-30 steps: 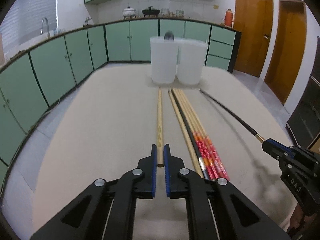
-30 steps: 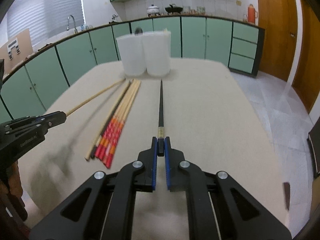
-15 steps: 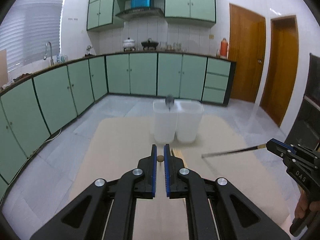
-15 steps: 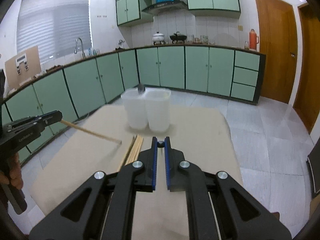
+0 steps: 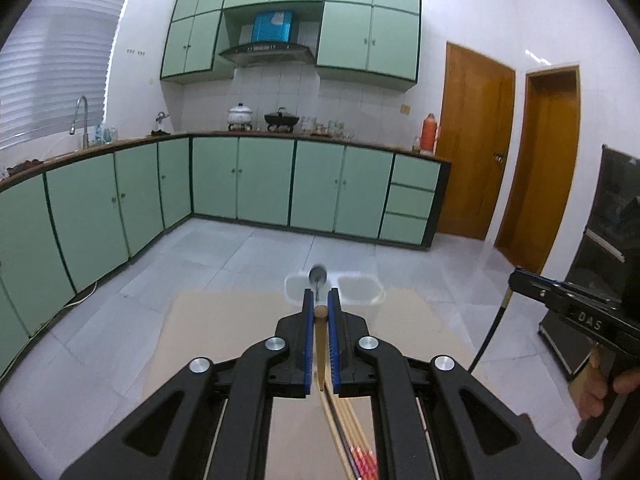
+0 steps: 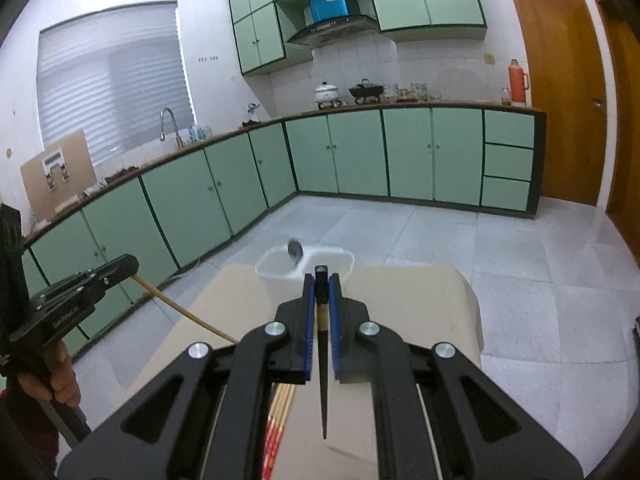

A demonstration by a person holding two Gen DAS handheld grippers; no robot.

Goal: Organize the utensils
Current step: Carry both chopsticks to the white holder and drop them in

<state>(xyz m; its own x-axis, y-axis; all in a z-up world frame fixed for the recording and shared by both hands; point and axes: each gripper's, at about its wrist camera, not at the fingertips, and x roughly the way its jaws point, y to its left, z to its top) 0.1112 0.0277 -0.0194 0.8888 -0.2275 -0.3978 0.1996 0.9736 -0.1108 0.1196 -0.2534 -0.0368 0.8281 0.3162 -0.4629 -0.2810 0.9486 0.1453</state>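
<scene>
My left gripper (image 5: 319, 307) is shut on a plain wooden chopstick (image 5: 320, 344) and holds it lifted, its tip hanging down toward the table. My right gripper (image 6: 319, 292) is shut on a black chopstick (image 6: 322, 380), also lifted and hanging tip down. Several more chopsticks (image 5: 352, 428), some with red ends, lie on the beige table (image 5: 224, 328); they also show in the right wrist view (image 6: 280, 412). Two white translucent tubs (image 5: 356, 286) stand side by side at the table's far edge, and the left tub (image 6: 276, 264) holds a dark spoon (image 6: 295, 249).
The right gripper shows at the right of the left wrist view (image 5: 572, 308), the left gripper at the left of the right wrist view (image 6: 80, 296). Beyond the table's far edge (image 6: 460, 272) are grey floor tiles and green cabinets (image 5: 260, 184).
Both grippers have risen and tilted up with their chopsticks, from lying flat on the table to hanging tip down. The tubs now sit low, just beyond the fingertips.
</scene>
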